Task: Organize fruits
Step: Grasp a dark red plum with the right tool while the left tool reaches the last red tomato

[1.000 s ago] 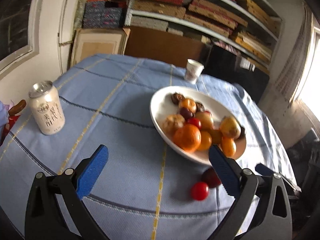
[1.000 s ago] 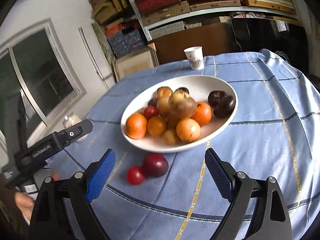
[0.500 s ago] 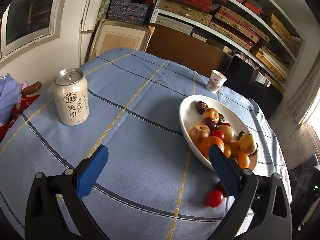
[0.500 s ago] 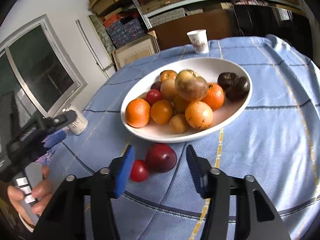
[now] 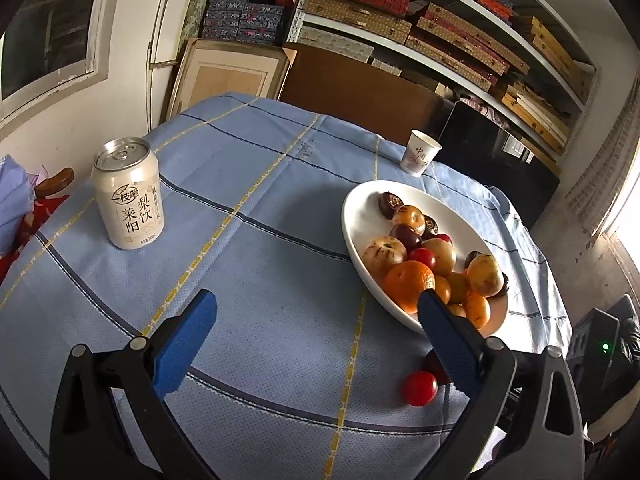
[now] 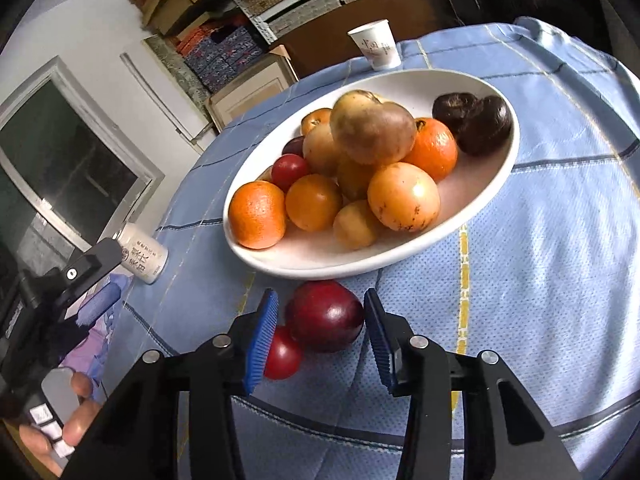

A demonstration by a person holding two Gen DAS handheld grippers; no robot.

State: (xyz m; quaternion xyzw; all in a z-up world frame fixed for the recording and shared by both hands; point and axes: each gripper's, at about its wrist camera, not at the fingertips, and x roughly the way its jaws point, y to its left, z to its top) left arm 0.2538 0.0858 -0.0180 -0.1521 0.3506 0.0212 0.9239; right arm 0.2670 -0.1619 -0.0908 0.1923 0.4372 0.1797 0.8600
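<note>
Right gripper (image 6: pixel 318 334) has moved in: blue fingers (image 6: pixel 262 340) now narrowed around dark red round plum (image 6: pixel 324 316), not yet squeezing. Left gripper (image 5: pixel 316 334) fingers wide open, holding nothing. Next, I think: lift plum into white oval bowl (image 6: pixel 496 176).

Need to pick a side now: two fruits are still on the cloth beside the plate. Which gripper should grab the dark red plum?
Right. The right gripper already straddles the dark red plum, jaws open. The left gripper is open over bare tablecloth.

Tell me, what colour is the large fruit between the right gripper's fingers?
Dark red, almost maroon; the plum shows best in the right wrist view.
</note>
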